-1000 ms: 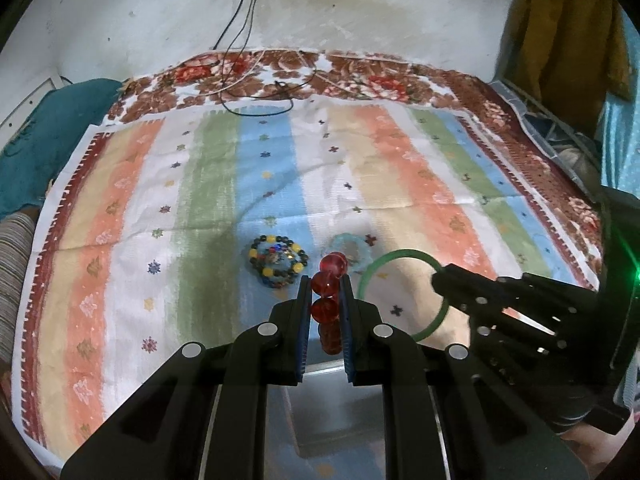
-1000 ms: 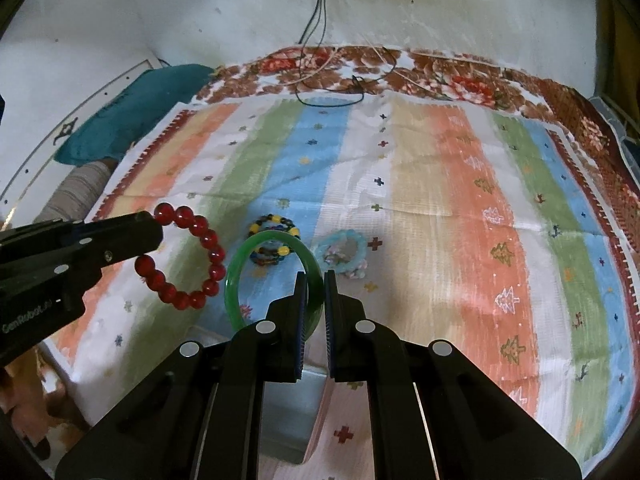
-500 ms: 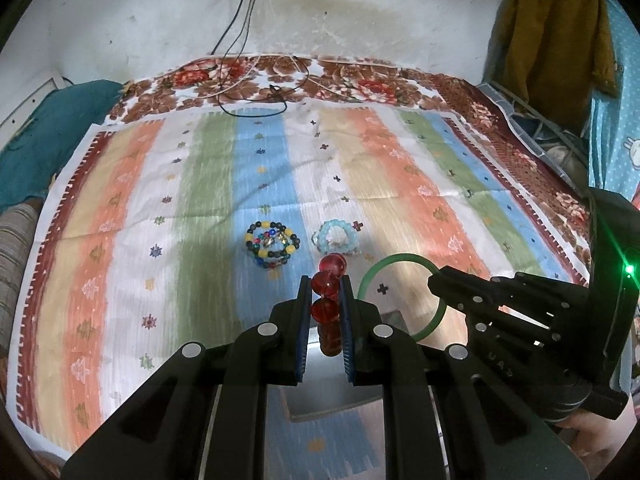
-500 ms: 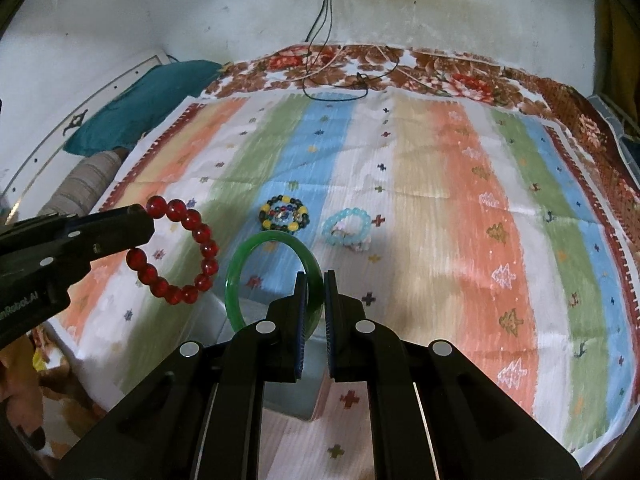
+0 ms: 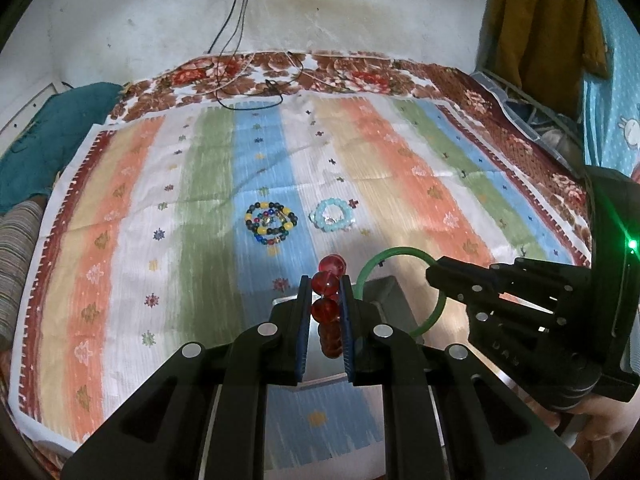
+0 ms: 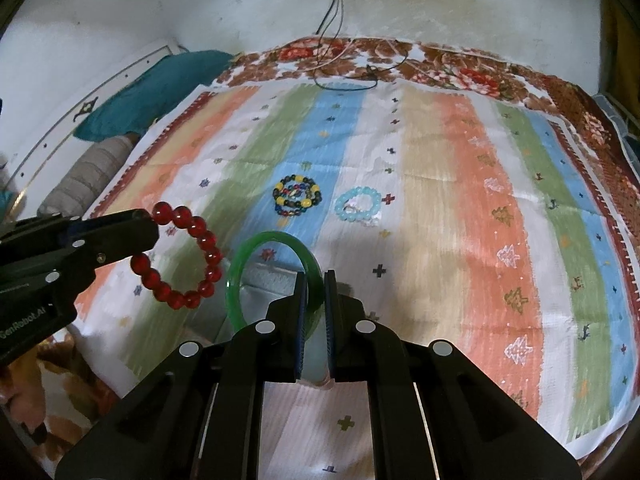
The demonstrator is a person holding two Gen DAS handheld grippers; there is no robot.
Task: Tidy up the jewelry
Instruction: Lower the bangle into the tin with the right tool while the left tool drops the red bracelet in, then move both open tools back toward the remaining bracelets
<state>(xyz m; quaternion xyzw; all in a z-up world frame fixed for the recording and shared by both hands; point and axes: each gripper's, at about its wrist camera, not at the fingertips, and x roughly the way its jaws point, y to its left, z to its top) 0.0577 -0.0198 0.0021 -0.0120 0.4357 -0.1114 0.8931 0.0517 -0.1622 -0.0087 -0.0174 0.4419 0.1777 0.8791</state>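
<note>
Writing: on the side of the left gripper (image 6: pixel 148 232), at the lower left of the right wrist view, pale letters read "SenRobot.AI", the first letter cut by the frame edge; a few small embossed marks on the right gripper's (image 5: pixel 434 276) body in the left wrist view were too faint to read.
Left gripper fingers: nearly closed, pressing on the red bead bracelet (image 6: pixel 188 258); in its own view the beads ran in a column between the blue pads (image 5: pixel 304 320).
Right gripper fingers: closed on the green bangle (image 6: pixel 276 240), which stood up out of the jaws at the frame's centre.
Red bead bracelet, place: held off the cloth, left of centre in the right wrist view, its loop hanging open beside the bangle, apart from it.
Green bangle, place: lower right of centre in the left wrist view (image 5: pixel 396 256), held above a grey box (image 5: pixel 384 292).
On the striped cloth (image 5: pixel 400 160): a dark multicolour bead bracelet (image 5: pixel 271 222) and a pale blue bead bracelet (image 5: pixel 333 216) lay just beside each other on the blue and white stripes, above centre.
Only the left wrist view showed: a mustard garment (image 5: pixel 544 24) and a blue dotted curtain (image 5: pixel 612 92) at upper right, a green light (image 5: pixel 632 244) on the right gripper's body.
Only the right wrist view showed: the full ring of red beads, the bangle's thick rim, a striped grey bolster (image 6: pixel 88 176) at left.
Both views showed: a teal cushion (image 6: pixel 152 92), cables (image 6: pixel 336 12) hanging down the white wall.
</note>
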